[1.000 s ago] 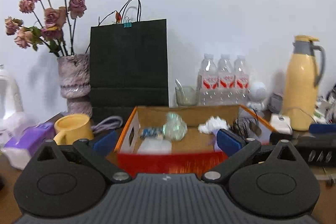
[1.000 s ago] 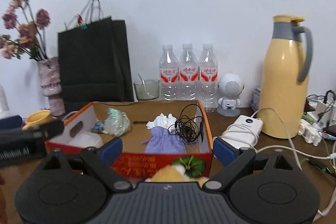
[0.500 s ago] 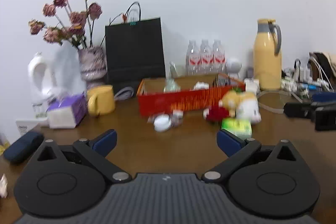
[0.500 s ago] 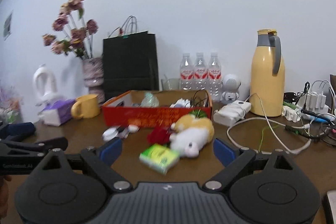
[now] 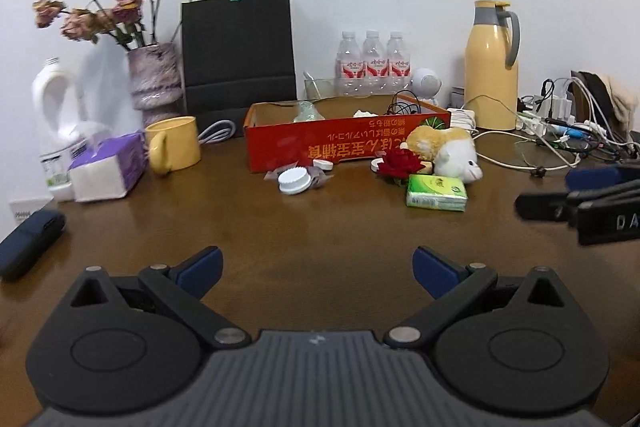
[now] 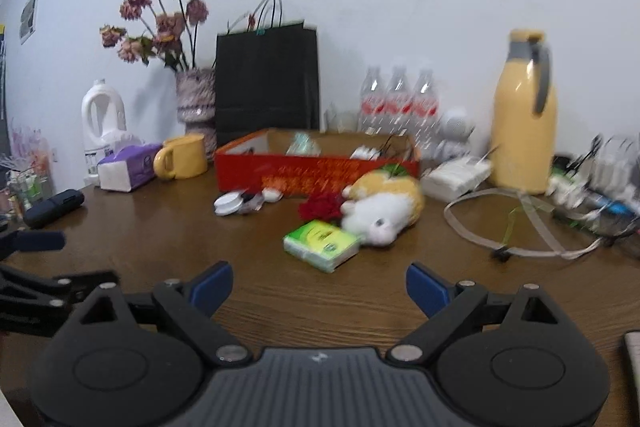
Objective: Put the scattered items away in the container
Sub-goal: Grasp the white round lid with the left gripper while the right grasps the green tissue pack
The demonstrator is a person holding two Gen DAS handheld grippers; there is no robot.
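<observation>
An orange cardboard box (image 5: 336, 147) (image 6: 316, 175) stands mid-table, holding a clear bag, white tissue and a black cable. In front of it lie a white round lid (image 5: 295, 181) (image 6: 229, 203), a red rose (image 5: 401, 163) (image 6: 320, 207), a yellow-and-white plush toy (image 5: 444, 147) (image 6: 384, 207) and a green tissue pack (image 5: 437, 193) (image 6: 321, 245). My left gripper (image 5: 316, 269) is open and empty, well short of these items. My right gripper (image 6: 319, 287) is open and empty too, just short of the green pack. The right gripper also shows in the left wrist view at the right edge.
A yellow mug (image 5: 173, 144), purple tissue box (image 5: 108, 173), vase of dried flowers (image 5: 154, 79), black paper bag (image 5: 238, 57), water bottles (image 5: 374, 65) and yellow thermos (image 5: 491, 67) line the back. Cables and chargers (image 5: 560, 131) crowd the right. A dark case (image 5: 30, 241) lies left.
Both grippers have pulled back from over the box toward the table's near side, so the scattered items in front of the box have come into view. Both stayed open and empty.
</observation>
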